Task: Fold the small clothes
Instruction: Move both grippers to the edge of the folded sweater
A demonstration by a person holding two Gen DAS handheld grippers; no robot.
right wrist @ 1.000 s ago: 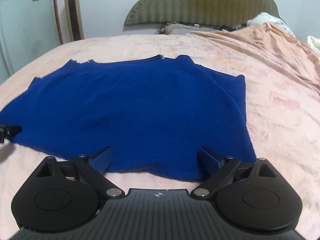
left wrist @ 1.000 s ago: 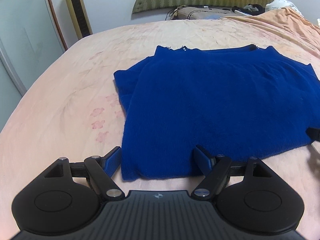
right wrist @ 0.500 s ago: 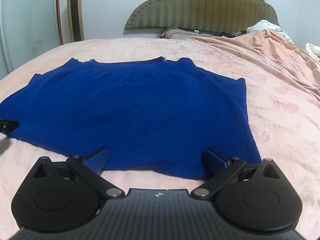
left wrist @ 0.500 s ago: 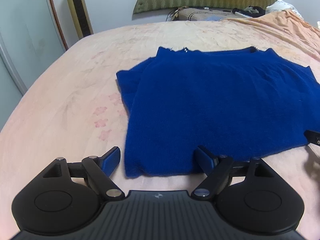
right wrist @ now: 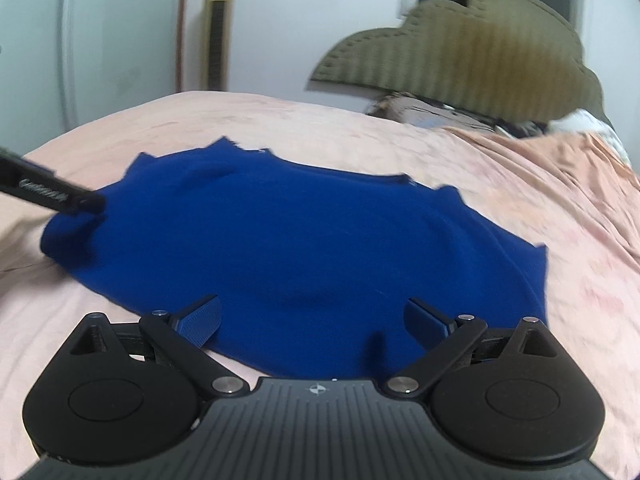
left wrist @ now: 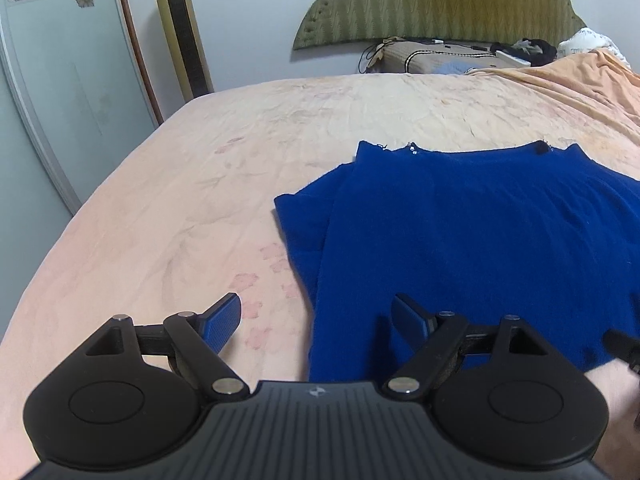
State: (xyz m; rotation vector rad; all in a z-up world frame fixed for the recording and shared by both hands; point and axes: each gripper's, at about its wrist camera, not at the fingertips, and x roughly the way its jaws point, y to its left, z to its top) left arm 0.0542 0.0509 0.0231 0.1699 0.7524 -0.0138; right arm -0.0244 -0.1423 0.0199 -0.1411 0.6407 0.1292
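left gripper (left wrist: 316,316): fingers wide, empty, low | right gripper (right wrist: 312,318): same, over sweater (right wrist: 288,248) hem

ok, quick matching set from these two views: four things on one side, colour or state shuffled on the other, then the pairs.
Things:
1. sweater
2. bed sheet
3. headboard
4. left tongs

Colour or state:
A. olive green, against the wall
B. open, straddling the sweater's near corner
C. deep blue, spread flat
D. pale peach, faint flower print

Pairs: 1-C, 2-D, 3-A, 4-B
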